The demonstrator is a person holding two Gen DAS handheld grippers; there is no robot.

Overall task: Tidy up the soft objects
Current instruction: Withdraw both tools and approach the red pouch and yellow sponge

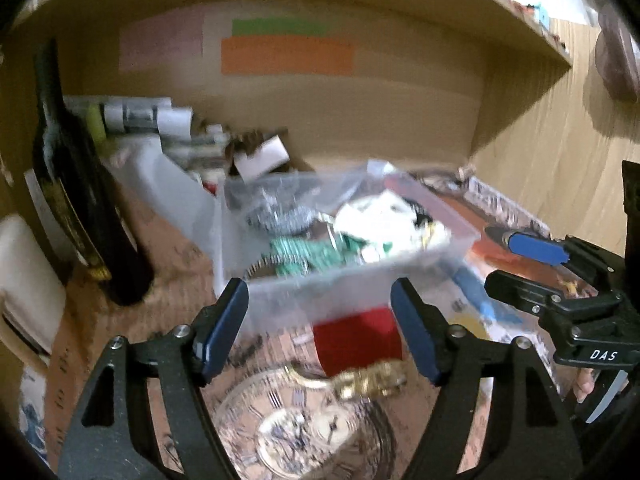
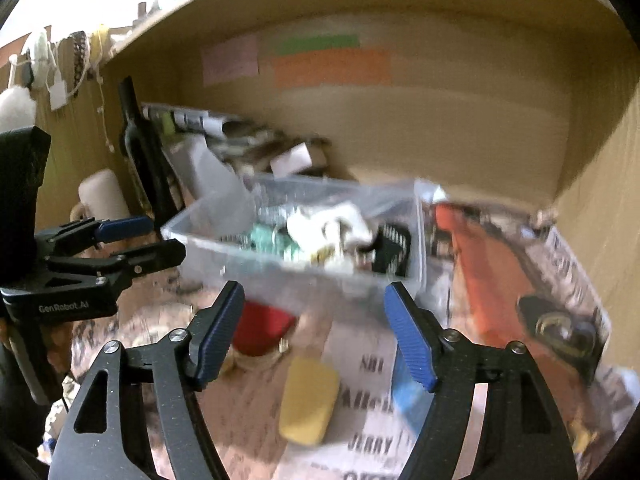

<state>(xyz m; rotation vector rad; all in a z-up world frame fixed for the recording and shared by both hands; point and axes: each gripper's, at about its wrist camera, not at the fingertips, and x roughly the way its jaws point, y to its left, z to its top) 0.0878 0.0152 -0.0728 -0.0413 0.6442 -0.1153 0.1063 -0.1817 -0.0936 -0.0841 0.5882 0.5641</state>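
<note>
A clear plastic box (image 1: pixel 224 248) (image 2: pixel 416 240) holding white, green and silvery soft items stands in the middle of the desk, blurred. A red block (image 1: pixel 358 338) (image 2: pixel 260 328) lies just in front of it. A yellow sponge (image 2: pixel 310 398) and a blue sponge (image 2: pixel 408 392) lie nearer. My left gripper (image 1: pixel 320 328) is open and empty, just short of the box and the red block. My right gripper (image 2: pixel 314 334) is open and empty, above the yellow sponge. Each gripper also shows in the other's view: the right gripper (image 1: pixel 528 268) and the left gripper (image 2: pixel 148 242).
A dark bottle (image 1: pixel 76 184) (image 2: pixel 140 148) stands at the left with a white mug (image 2: pixel 100 196) beside it. Rolled papers and clutter (image 1: pixel 160 128) fill the back. A gold ornament (image 1: pixel 368 380) lies on a clock picture. An orange magazine (image 2: pixel 492 276) lies right. A shelf overhangs.
</note>
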